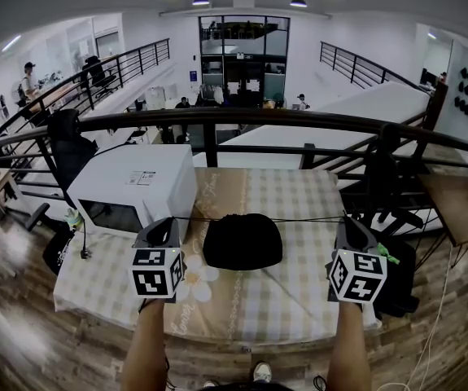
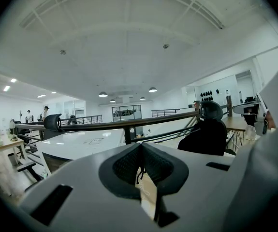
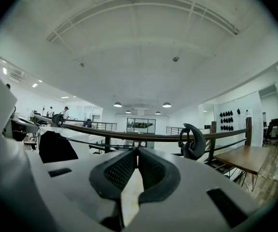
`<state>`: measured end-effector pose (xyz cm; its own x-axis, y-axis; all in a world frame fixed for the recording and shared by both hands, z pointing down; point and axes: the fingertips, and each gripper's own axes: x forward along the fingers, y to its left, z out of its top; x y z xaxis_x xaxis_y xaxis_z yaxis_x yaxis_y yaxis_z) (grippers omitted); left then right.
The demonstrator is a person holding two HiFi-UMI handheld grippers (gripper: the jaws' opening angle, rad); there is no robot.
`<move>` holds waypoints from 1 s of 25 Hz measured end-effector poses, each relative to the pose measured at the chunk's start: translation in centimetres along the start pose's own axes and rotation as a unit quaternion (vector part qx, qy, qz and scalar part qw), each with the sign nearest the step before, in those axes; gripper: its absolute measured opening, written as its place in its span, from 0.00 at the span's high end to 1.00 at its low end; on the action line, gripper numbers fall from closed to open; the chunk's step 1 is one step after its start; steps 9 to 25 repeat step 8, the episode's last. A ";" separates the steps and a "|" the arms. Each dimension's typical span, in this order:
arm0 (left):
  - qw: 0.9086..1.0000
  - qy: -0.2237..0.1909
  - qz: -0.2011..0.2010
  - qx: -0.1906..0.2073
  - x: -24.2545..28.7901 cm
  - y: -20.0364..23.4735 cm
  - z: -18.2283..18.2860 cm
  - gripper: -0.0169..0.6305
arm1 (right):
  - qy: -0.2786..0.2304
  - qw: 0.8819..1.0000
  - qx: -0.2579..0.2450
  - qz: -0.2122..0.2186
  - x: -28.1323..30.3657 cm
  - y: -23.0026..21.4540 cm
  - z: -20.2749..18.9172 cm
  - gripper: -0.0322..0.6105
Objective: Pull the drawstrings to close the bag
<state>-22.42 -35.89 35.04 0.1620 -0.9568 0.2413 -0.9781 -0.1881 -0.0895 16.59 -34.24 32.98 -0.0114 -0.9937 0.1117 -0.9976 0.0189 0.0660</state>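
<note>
The black drawstring bag [image 1: 242, 241] sits between my two grippers, over the checked tablecloth; whether it rests on the cloth I cannot tell. A thin black drawstring [image 1: 197, 218] runs taut from its top leftward into my left gripper [image 1: 166, 221], which is shut on it. The other drawstring [image 1: 315, 219] stretches right into my right gripper [image 1: 349, 221], also shut on it. In the left gripper view the jaws [image 2: 141, 146] are pressed together with string [image 2: 139, 170] between them, and the bag [image 2: 204, 137] is at the right. In the right gripper view the closed gripper [image 3: 137, 151] has the bag [image 3: 56, 147] at its left.
A white box-shaped appliance [image 1: 136, 187] stands at the table's back left. A dark railing [image 1: 217, 120] runs right behind the table [image 1: 290, 300]. A black chair [image 1: 67, 149] stands to the left and a wooden table [image 1: 461, 206] to the right.
</note>
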 end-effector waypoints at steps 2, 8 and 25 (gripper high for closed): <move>1.000 0.001 0.000 0.000 0.0 0.0 0.0 0.93 | 0.000 1.000 0.000 0.000 0.0 0.0 0.1 0.90; 1.000 -0.001 0.004 -0.001 0.0 0.1 0.0 0.93 | -0.002 1.000 -0.003 -0.001 0.2 0.0 0.2 0.90; 1.000 -0.001 0.004 -0.001 0.0 0.1 0.0 0.93 | -0.002 1.000 -0.003 -0.001 0.2 0.0 0.2 0.90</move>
